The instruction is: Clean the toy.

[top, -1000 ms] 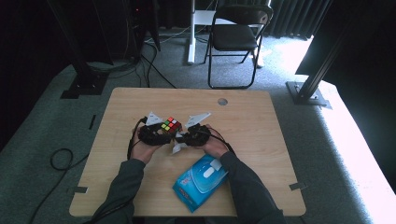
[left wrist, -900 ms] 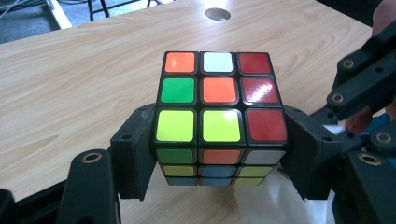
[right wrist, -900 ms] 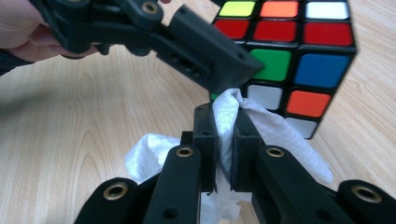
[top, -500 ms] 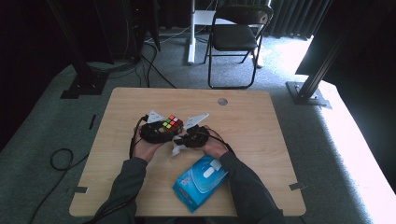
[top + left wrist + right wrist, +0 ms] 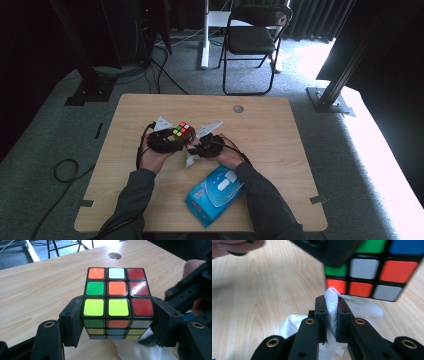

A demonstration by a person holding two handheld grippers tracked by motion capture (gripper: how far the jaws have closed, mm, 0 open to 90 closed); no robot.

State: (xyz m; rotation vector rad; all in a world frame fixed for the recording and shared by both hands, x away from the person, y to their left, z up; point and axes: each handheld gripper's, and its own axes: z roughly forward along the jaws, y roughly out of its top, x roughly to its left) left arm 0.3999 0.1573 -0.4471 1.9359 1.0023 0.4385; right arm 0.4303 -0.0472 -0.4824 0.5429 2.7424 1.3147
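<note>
1. Our left gripper (image 5: 117,322) has its fingers (image 5: 72,320) clamped on either side of the puzzle cube (image 5: 116,295), pressing its lower layer, with the orange, white and red row farthest from us.
2. Our right gripper (image 5: 331,312) has its fingers (image 5: 320,312) pinched tight on a white wipe (image 5: 332,307), whose folded tip pokes up just below the cube's underside.
3. From above, the cube (image 5: 183,133) sits between the two grippers, lifted off the worktop (image 5: 280,150), with the left gripper (image 5: 167,141) on one side of it and the right gripper (image 5: 202,148) on the other.
4. Nearer us than the cube lies a blue pack of wipes (image 5: 215,194), between our forearms.
5. Beyond the cube, the worktop has a round hole (image 5: 238,108) near its far edge.
</note>
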